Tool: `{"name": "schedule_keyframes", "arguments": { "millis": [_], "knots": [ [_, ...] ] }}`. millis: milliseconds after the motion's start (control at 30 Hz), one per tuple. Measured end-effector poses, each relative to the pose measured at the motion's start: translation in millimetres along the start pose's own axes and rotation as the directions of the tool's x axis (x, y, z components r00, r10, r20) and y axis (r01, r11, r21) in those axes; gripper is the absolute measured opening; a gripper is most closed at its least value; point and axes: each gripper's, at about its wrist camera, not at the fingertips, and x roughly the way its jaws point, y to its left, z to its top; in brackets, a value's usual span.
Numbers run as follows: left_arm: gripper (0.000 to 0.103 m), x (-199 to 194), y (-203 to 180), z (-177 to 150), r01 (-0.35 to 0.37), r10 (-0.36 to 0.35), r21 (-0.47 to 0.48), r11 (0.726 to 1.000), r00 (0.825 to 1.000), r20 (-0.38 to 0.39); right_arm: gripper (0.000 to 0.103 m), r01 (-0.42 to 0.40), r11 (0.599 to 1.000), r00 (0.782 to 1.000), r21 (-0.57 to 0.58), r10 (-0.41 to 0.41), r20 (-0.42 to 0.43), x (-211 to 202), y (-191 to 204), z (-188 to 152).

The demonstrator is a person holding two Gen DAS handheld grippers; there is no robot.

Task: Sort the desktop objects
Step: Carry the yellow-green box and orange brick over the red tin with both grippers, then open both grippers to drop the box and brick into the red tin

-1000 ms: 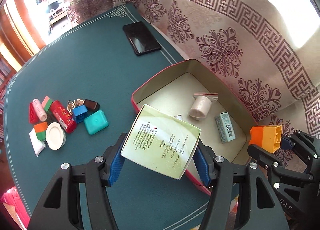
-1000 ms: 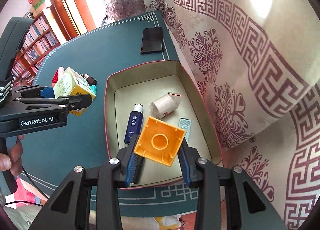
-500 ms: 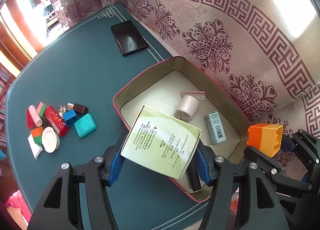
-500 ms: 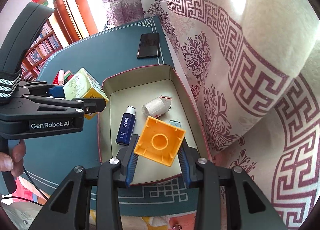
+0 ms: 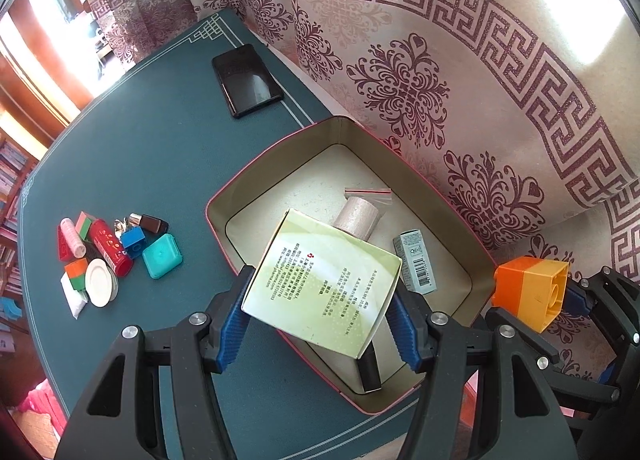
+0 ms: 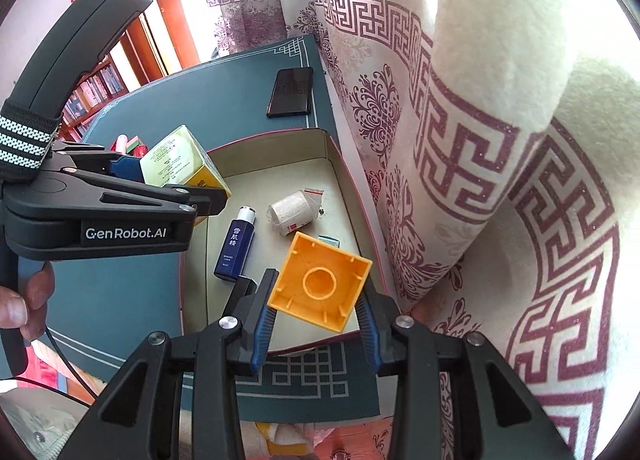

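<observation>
Tray, red-rimmed and open, lies directly under both tongs, long axis running away along the curtain; left tongs clamp a pale green carton over its near end, right tongs clamp an orange block over its near right corner, both loads in the air. "GenRobot.AI" reads on the left tool; the carton's small print is illegible

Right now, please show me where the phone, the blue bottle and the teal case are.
phone (image 5: 247, 80): left wrist view, screen centre.
blue bottle (image 6: 235, 247): right wrist view, label.
teal case (image 5: 162, 256): left wrist view, lid centre.
</observation>
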Motion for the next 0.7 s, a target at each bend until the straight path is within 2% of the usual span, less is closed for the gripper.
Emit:
{"name": "schedule_keyframes", "arguments": {
  "millis": [167,267,400,467,567,633,700],
  "knots": [
    [0.065,-2.3,-3.3,-0.5,-0.027,0.027,-0.015,1.0,1.0,-0.011,0.041,-0.009,1.0,1.0,-0.018,0.009,0.002,1.5,-2.9,-0.8],
    [0.066,-2.8,-4.6,-0.2,-0.023,0.022,-0.033,0.999,0.999,-0.024,0.042,0.002,0.999,1.0,-0.034,-0.001,0.008,4.8,-4.6,-1.5],
    [0.067,0.8,-4.1,1.0,-0.01,0.005,-0.074,0.997,0.998,-0.063,0.042,-0.027,0.999,1.0,-0.028,0.028,0.008,6.4,-8.9,-2.0],
    [0.075,4.6,-1.1,0.4,0.007,-0.017,-0.113,0.994,0.996,-0.089,0.042,-0.033,0.999,0.999,-0.036,0.033,0.007,7.1,-9.1,-2.4],
    [0.081,7.1,4.7,-1.9,0.01,-0.028,-0.17,0.985,0.994,-0.103,0.053,-0.049,0.998,0.999,-0.041,0.049,0.005,7.8,-9.4,-2.7],
    [0.081,7.3,8.3,-3.2,0.01,-0.032,-0.196,0.981,0.994,-0.109,0.07,-0.067,0.997,0.998,-0.039,0.067,0.01,7.4,-10.3,-2.8],
    [0.082,6.0,10.3,-4.0,0.003,-0.026,-0.207,0.978,0.994,-0.109,0.075,-0.08,0.996,0.996,-0.037,0.081,0.026,5.5,-11.3,-2.6]
  ]
}}
